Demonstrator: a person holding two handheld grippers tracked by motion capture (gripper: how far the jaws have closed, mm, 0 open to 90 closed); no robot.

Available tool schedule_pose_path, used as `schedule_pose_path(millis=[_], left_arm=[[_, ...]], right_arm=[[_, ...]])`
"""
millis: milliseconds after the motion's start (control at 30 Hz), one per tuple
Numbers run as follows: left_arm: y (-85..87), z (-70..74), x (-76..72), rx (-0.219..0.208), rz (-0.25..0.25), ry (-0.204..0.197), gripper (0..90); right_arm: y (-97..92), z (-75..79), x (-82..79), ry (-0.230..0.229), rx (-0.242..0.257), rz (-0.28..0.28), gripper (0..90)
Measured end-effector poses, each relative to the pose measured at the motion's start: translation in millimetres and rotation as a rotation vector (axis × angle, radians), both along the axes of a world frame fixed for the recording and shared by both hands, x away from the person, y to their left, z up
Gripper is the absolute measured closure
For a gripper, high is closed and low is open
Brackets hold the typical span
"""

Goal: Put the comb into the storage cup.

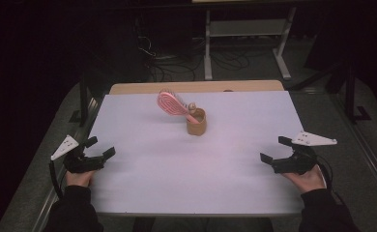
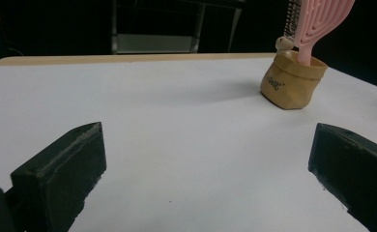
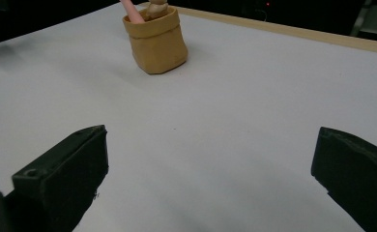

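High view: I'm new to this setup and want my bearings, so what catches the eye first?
A pink hairbrush stands handle-down in a small tan pouch at the table's middle, leaning left. The white table is otherwise bare. The left gripper and right gripper rest open near the side edges.

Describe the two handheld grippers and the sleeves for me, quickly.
Both the left gripper and right gripper are black, with two blocky, flat-faced jaws. Each carries a pale grey three-cornered plate on top and trails a black cable. The person's sleeves are dark.
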State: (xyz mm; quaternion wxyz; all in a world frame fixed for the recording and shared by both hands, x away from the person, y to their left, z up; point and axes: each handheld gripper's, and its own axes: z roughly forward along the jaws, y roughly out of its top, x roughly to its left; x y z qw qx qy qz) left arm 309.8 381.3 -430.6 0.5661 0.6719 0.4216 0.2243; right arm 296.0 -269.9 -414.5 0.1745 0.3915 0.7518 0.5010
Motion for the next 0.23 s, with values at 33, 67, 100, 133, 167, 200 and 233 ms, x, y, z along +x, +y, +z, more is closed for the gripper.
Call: schedule_pose_path(millis=[33, 67, 100, 133, 167, 200, 233], left_arm=[[0.4, 0.2, -0.2, -0.003, 0.0, -0.003, 0.0], [0.5, 0.4, -0.4, -0.008, 0.001, -0.005, 0.0], [0.3, 0.5, -0.5, -0.009, 0.0, -0.006, 0.0], [0.1, 0.4, -0.4, -0.006, -0.002, -0.007, 0.0], [-0.6, 0.3, -0.6, -0.004, -0.003, -0.004, 0.0], [-0.8, 0.3, -0.6, 0.0, -0.005, -0.004, 0.0], [-1.0, 0.5, -0.6, 0.006, -0.007, -0.006, 0.0]], right_arm=[[-0.7, 0.0, -0.5, 0.002, 0.004, -0.004, 0.0], [-1.3, -0.1, -0.6, 0.001, 0.003, -0.004, 0.0], [-1.8, -0.5, -0.8, 0.002, 0.003, -0.006, 0.0], [-2.1, -0.9, -0.8, 0.004, 0.003, -0.005, 0.0], [-2.3, -1.3, -0.9, 0.006, 0.002, -0.007, 0.0], [-2.6, -1.9, -0.9, 0.006, -0.001, -0.007, 0.0], [-2.7, -2.3, -0.9, 0.009, -0.002, -0.008, 0.0]])
